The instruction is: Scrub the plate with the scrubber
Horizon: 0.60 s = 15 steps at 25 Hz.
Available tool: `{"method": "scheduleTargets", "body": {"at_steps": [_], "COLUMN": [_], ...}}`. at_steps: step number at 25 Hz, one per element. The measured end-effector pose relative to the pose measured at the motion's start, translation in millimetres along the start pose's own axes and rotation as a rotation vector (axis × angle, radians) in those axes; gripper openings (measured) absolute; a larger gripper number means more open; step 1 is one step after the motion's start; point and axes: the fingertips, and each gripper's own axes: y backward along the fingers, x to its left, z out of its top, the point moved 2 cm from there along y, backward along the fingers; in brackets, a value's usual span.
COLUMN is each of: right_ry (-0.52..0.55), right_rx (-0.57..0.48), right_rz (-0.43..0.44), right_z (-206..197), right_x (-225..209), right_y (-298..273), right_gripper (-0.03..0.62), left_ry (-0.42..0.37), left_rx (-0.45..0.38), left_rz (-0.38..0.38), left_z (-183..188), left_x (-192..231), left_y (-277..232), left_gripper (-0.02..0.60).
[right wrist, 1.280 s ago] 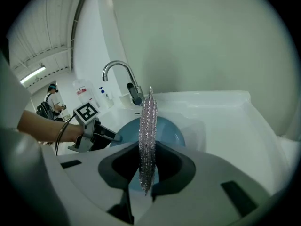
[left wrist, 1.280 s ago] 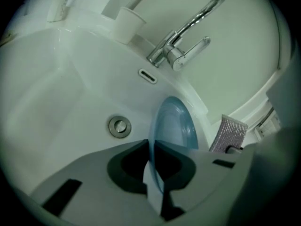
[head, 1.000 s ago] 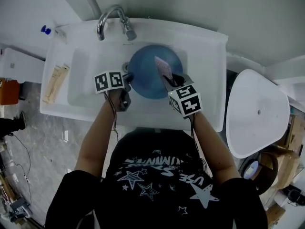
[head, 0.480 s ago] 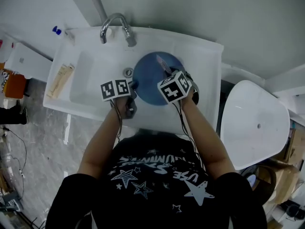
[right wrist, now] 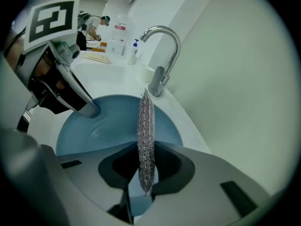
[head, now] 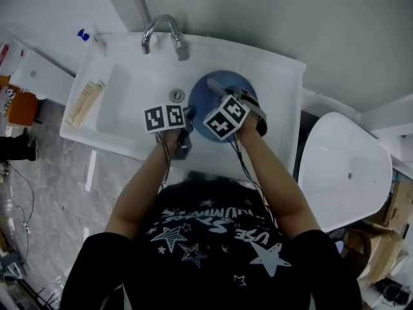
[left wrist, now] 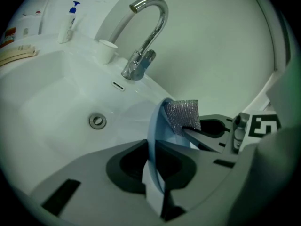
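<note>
A round blue plate (head: 210,95) is held on edge over the white sink (head: 129,99). My left gripper (head: 188,113) is shut on its left rim; in the left gripper view the plate (left wrist: 155,140) stands edge-on between the jaws. My right gripper (head: 227,99) is shut on a silvery mesh scrubber (right wrist: 146,140), which hangs flat and thin between the jaws. In the left gripper view the scrubber (left wrist: 183,115) lies against the plate's face. The right gripper view shows the plate's hollow (right wrist: 113,121) behind the scrubber, with the left gripper (right wrist: 89,109) at its rim.
A chrome tap (head: 161,34) rises behind the sink, and the drain (head: 177,95) lies left of the plate. A pale brush-like item (head: 86,101) rests on the sink's left ledge, a pump bottle (head: 87,36) at the back corner. A white toilet lid (head: 348,166) is at the right.
The right gripper has rolled and slid left across the plate's face with the scrubber. The left gripper and plate have risen a little. The head view has shifted.
</note>
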Motion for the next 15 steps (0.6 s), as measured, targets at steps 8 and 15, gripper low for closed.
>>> {"method": "scheduleTargets", "body": {"at_steps": [8, 15], "right_ry": [0.235, 0.393], "right_rx": [-0.064, -0.095], "right_rz": [0.144, 0.286], "right_z": [27.4, 32.3], "right_x": [44.9, 78.1], "right_y": [7.1, 16.6], "right_gripper": [0.083, 0.083], "left_ry": [-0.021, -0.012], "left_rx": [-0.019, -0.054], "left_rz": [0.033, 0.048], "left_z": [12.3, 21.3], "left_x": [8.9, 22.2], "left_y": [9.5, 19.8], "left_gripper": [0.031, 0.032]}}
